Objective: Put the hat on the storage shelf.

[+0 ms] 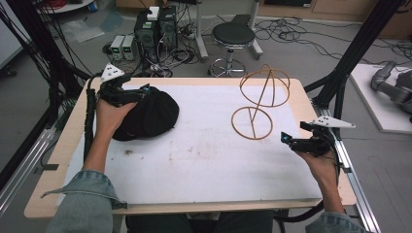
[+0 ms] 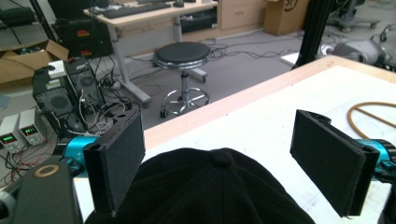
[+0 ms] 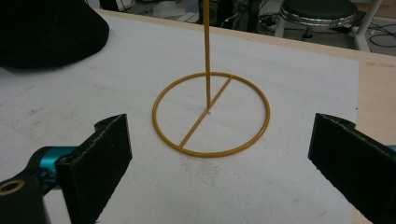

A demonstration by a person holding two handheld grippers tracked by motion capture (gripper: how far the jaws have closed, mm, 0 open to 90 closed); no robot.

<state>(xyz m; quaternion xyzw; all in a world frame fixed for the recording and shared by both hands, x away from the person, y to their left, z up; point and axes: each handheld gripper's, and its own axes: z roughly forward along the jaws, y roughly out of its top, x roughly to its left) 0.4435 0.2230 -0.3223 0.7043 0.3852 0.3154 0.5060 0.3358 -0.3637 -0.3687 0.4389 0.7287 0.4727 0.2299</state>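
Black cap is seen lying on the white mat at the left rear of the worktop, and it is straddled by the left tool, whose two black jaws are spread wide to either side of the crown without being pressed against it. In the left gripper view the button on top of the cap is found between the jaws, nearer the left one. In the high view the left tool is held by a hand that rests at the cap's near left edge, with a denim sleeve behind it. The right tool is likewise released, its jaws held wide apart and nothing gripped between them; it is hovered near the right edge of the worktop and is pointed at the wire stand. The stand's round gold base ring is set flat on the mat, a thin post is raised from its centre, and in the high view a domed wire top is carried on that post. The cap and the stand are kept well apart. A round black stool is seen on the floor beyond the far edge.
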